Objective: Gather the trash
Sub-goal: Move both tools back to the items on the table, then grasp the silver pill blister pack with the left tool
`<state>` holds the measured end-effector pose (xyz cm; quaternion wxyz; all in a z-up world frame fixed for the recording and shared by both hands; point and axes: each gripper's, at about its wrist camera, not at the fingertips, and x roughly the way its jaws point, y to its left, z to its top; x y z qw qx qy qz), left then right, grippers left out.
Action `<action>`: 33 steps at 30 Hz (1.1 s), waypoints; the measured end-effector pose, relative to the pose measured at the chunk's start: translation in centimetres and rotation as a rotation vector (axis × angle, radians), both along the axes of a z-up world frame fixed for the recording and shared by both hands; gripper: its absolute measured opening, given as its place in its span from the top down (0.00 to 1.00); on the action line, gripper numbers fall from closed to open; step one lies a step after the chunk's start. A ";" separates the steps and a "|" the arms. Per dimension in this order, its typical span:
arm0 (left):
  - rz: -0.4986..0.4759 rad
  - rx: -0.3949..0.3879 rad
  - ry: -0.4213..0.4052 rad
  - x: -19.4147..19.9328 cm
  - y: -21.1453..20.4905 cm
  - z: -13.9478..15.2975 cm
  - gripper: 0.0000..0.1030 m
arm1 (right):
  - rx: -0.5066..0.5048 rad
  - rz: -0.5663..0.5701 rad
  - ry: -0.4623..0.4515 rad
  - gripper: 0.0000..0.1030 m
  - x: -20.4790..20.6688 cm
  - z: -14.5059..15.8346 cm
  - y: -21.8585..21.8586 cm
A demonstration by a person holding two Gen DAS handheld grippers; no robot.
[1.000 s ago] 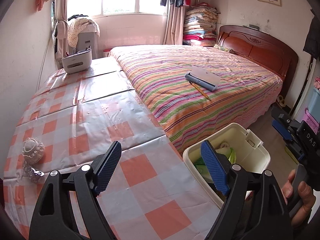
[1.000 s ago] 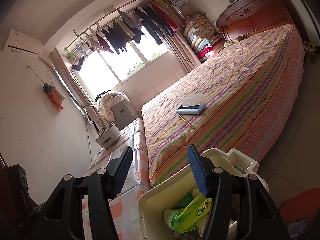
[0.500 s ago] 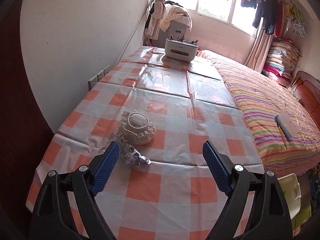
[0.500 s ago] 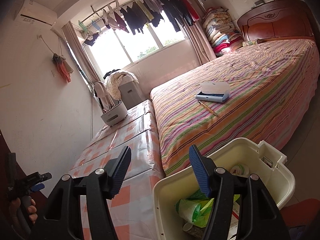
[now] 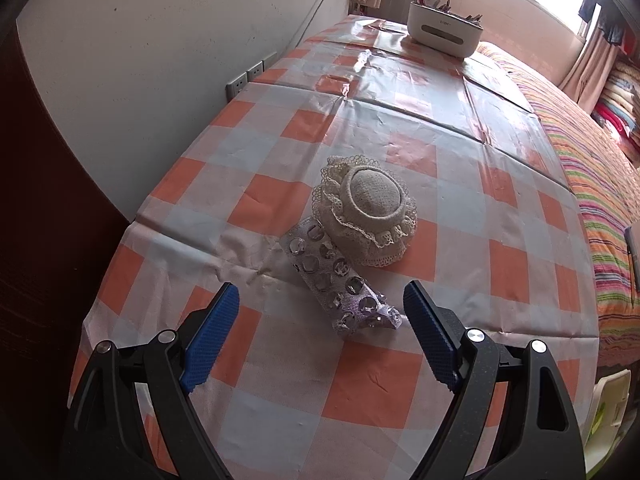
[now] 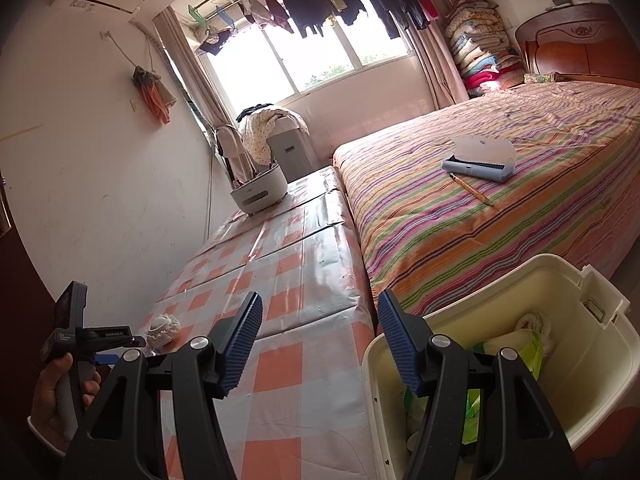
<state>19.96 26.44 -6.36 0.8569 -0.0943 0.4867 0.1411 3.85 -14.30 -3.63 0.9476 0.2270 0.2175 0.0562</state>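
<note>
A crumpled silver blister pack [image 5: 340,284] lies on the checked tablecloth [image 5: 360,380], its far end tucked under a small lace-trimmed hat-shaped cushion [image 5: 366,216]. My left gripper [image 5: 320,292] hangs over the pack's near end. Its jaws are wide and closing slightly, and the pads do not touch the pack. My right gripper [image 6: 320,300] is open and empty between the table edge and the cream trash bin [image 6: 560,276], which holds green wrappers [image 6: 532,352]. In the right wrist view a hand [image 6: 52,388] holds the left gripper [image 6: 120,344] near the cushion [image 6: 164,330].
A white caddy [image 5: 444,32] stands at the table's far end. The wall with sockets [image 5: 248,80] runs along the table's left side. The striped bed [image 6: 480,220] adjoins it on the right, with a blue case [image 6: 478,160] and a pencil [image 6: 470,188] on it.
My left gripper swung away from the bin, across the table to the left, and tilted down over the blister pack. My right gripper shifted, and the bin now sits lower right.
</note>
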 end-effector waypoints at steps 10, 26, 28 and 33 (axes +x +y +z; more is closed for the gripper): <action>0.031 -0.023 0.100 2.2 0.9 -2.2 0.38 | -0.007 0.049 0.017 0.43 1.0 -0.2 1.3; 0.080 -0.128 0.114 2.9 2.7 -2.5 0.22 | -0.059 0.170 0.015 0.43 1.9 -0.2 4.9; 0.073 -0.120 0.138 3.3 2.5 -3.0 0.24 | -0.059 0.180 0.021 0.43 2.1 -0.3 5.2; 0.054 -0.029 0.146 3.5 1.6 -3.3 0.50 | -0.057 0.215 0.029 0.43 2.6 0.0 6.1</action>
